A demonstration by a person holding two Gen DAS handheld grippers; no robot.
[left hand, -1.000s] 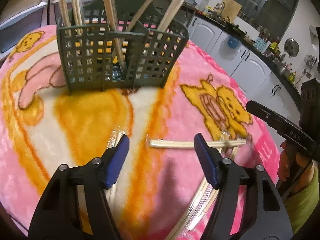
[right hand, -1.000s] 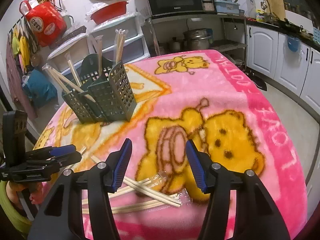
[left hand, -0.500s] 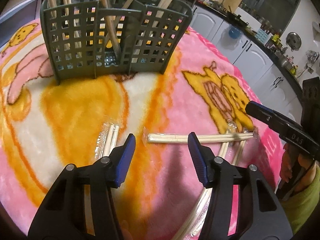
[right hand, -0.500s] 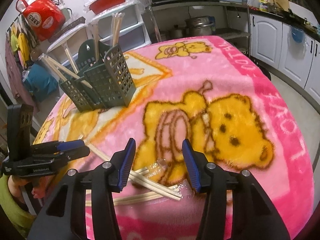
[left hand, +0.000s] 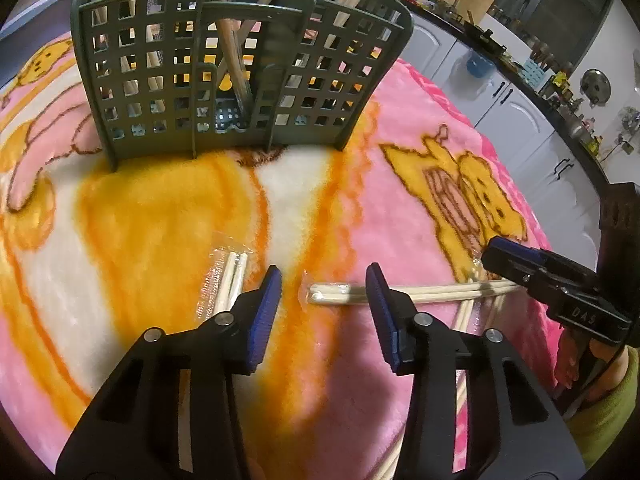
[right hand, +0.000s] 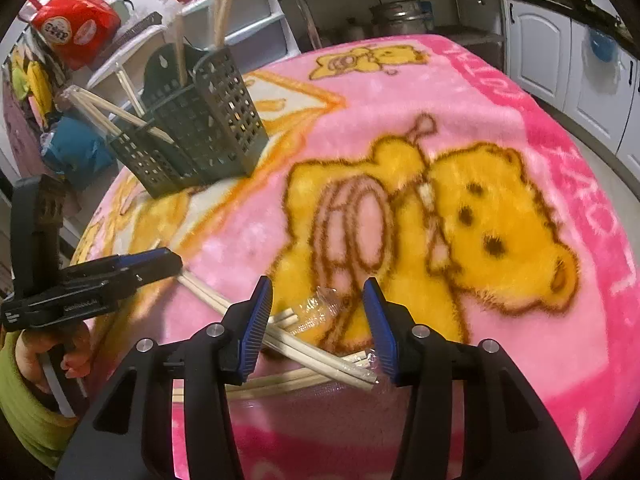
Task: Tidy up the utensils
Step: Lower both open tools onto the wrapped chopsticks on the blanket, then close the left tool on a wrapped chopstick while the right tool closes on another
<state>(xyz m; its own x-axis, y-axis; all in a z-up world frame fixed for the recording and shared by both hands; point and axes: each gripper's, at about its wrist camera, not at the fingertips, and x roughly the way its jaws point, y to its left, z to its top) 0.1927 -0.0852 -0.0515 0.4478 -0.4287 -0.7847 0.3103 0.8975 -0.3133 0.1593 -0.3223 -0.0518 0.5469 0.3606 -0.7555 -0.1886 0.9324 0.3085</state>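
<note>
left wrist view: the left gripper (left hand: pixel 324 294) hovers low over the pink cartoon blanket (left hand: pixel 400 160) with its blue-padded jaws spread and nothing between them. a wrapped pair of chopsticks (left hand: pixel 420 292) lies crosswise, its near end sitting in the gap between the fingertips and its far end running out toward 3 o'clock, where the right gripper (left hand: pixel 504 254) reaches in. a second wrapped pair (left hand: pixel 232 276) lies just beside the left finger at about 10 o'clock. the dark green utensil basket (left hand: pixel 240 76) stands upright at 12 o'clock, with several chopsticks leaning in its compartments.

right wrist view: the right gripper (right hand: pixel 318 306) is also spread wide, empty, above a crossed heap of wrapped chopsticks (right hand: pixel 320 354). the basket (right hand: pixel 200 128) stands at 10 o'clock, and the left gripper (right hand: pixel 172 260) comes in at 9 o'clock.
</note>
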